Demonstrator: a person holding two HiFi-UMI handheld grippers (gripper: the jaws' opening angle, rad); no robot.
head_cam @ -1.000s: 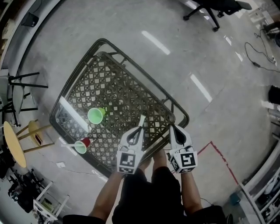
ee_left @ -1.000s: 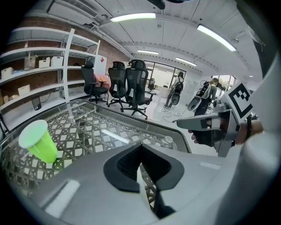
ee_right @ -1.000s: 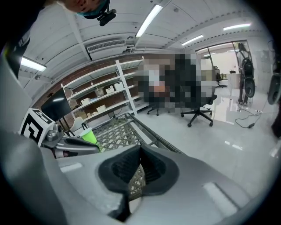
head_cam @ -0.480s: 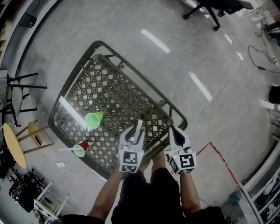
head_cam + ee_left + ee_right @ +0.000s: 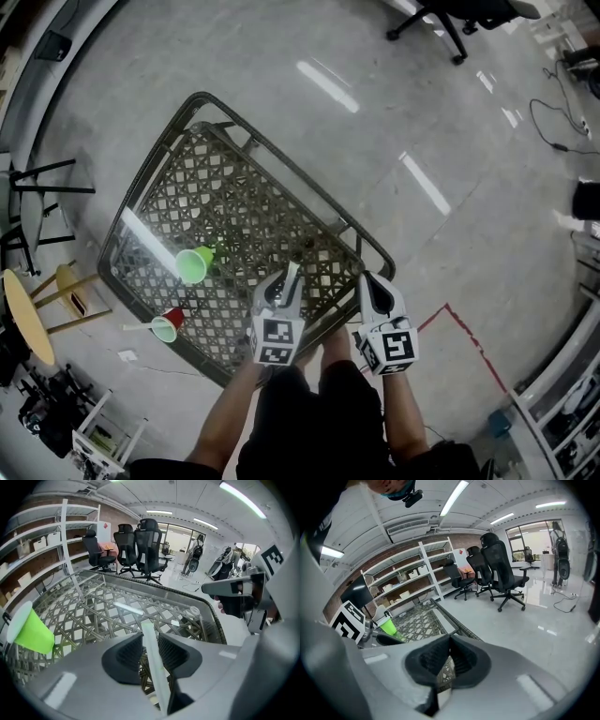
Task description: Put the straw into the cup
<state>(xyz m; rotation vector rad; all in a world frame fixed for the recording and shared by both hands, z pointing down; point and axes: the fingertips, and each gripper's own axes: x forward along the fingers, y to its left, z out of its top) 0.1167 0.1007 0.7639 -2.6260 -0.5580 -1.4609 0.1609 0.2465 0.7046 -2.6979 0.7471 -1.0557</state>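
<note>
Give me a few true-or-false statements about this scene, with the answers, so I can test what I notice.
1. The left gripper has a straw between its jaws. True; the jaws stand slightly apart around it and have just been closing.
2. The right gripper holds a cup. False: its jaws are shut with nothing between them.
3. The green cup sits on the floor. False: it is on the table.
4. A red cup is there besides the green one. True.
</note>
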